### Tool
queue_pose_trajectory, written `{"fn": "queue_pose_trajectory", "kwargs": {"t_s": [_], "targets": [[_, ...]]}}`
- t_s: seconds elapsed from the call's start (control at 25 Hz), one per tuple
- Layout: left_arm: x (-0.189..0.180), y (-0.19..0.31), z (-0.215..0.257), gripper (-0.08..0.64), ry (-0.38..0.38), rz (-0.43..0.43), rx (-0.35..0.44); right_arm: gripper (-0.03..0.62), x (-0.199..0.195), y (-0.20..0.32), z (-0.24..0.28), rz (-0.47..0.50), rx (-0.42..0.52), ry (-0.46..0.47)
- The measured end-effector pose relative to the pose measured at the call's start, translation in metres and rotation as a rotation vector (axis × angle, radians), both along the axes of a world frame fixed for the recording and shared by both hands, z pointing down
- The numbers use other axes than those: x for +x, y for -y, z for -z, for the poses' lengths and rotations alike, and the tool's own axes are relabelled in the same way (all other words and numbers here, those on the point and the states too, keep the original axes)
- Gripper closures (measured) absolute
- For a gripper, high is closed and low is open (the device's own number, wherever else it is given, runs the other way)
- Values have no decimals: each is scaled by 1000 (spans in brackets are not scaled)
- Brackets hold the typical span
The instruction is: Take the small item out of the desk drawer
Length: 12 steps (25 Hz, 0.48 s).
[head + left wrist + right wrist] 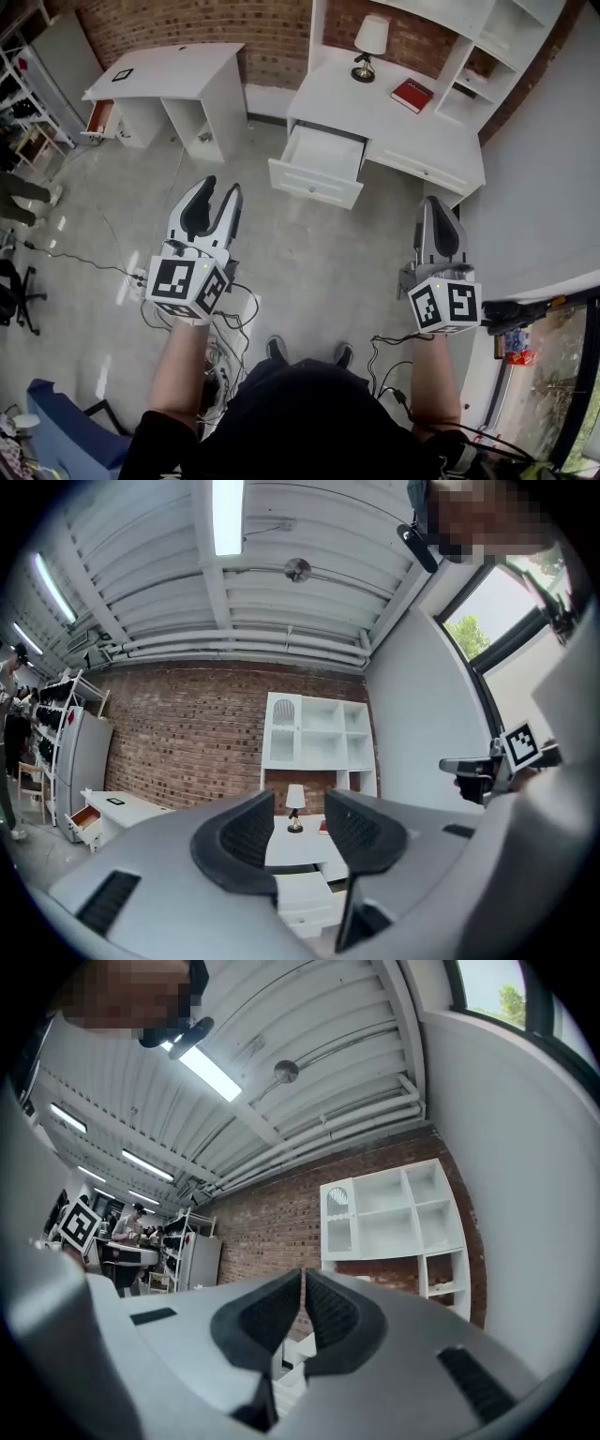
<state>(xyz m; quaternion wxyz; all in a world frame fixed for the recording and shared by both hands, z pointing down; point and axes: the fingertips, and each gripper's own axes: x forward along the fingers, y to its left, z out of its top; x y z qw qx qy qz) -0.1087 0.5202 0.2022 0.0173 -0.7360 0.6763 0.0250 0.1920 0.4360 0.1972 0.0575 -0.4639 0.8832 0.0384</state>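
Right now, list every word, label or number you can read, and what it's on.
No readable text anywhere.
Left tool and right tool cubes: square marker patterns, no letters.
Square marker on the left desk: pattern only.
Red book: cover print too small.
Red packet by the window: blurred.

Open floor (323, 251) is stretching between the person and the desk (328, 94); nothing is standing in that lane. Drawer (314, 185) is hanging pulled out, its top lying open to reach from above. Lamp (371, 45) and red book (412, 95) are sitting further back on the desk, apart from the drawer. Shelf unit (487, 47) is rising at the desk's right end. Grey wall (539, 178) is closing in beside the right hand-held gripper (433, 202). Cables (228, 330) are trailing on the floor under the left hand-held gripper (221, 187).
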Motion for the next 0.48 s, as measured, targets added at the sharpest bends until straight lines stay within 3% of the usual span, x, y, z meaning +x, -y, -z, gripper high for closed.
{"fn": "queue_pose_trajectory", "kwargs": {"t_s": [0.24, 0.48], "targets": [[-57, 1, 18, 391, -5, -38, 47, 524, -36, -7, 19, -70, 21, 19], [-76, 23, 16, 379, -18, -72, 55, 463, -55, 5, 16, -88, 9, -14]]}}
